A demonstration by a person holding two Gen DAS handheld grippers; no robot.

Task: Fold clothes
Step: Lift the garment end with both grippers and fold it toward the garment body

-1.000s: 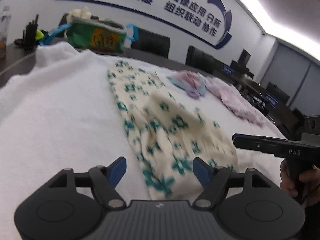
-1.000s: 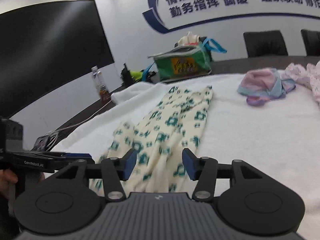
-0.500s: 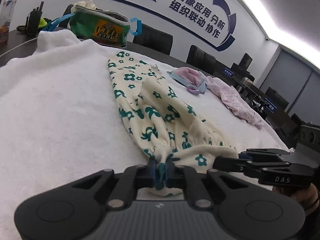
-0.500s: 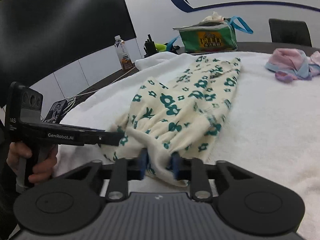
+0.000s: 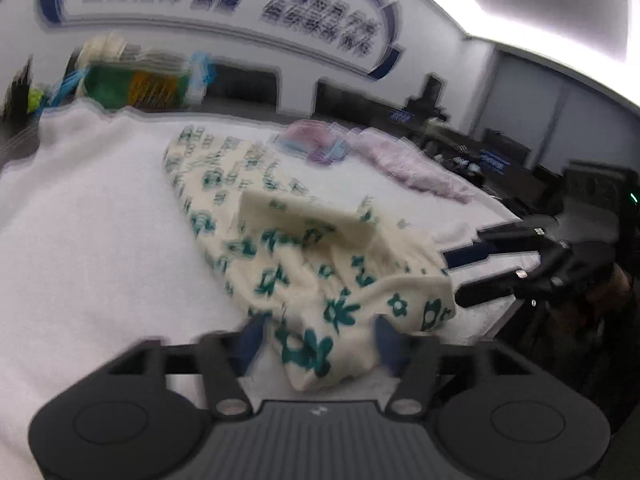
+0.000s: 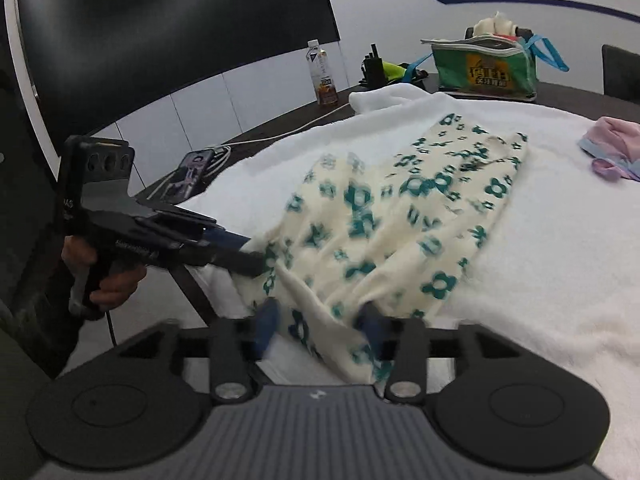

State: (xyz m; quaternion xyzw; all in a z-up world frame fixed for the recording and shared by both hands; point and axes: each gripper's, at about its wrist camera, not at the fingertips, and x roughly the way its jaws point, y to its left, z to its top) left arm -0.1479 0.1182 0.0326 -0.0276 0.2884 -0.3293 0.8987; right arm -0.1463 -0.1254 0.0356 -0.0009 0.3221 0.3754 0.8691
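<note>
Though both the left gripper [image 5: 316, 334] and right gripper [image 6: 318, 326] have just opened, releasing the floral garment [image 6: 400, 232], its near hem lies rumpled at 6 o'clock; folding has barely begun.

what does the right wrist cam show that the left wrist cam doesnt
Only the right wrist view shows the drink bottle, the phone on the dark tabletop and the big black screen. Only the left wrist view shows the long pale pink garment. Both show the floral garment, the white towel, the green bag and the small pink garment.
</note>
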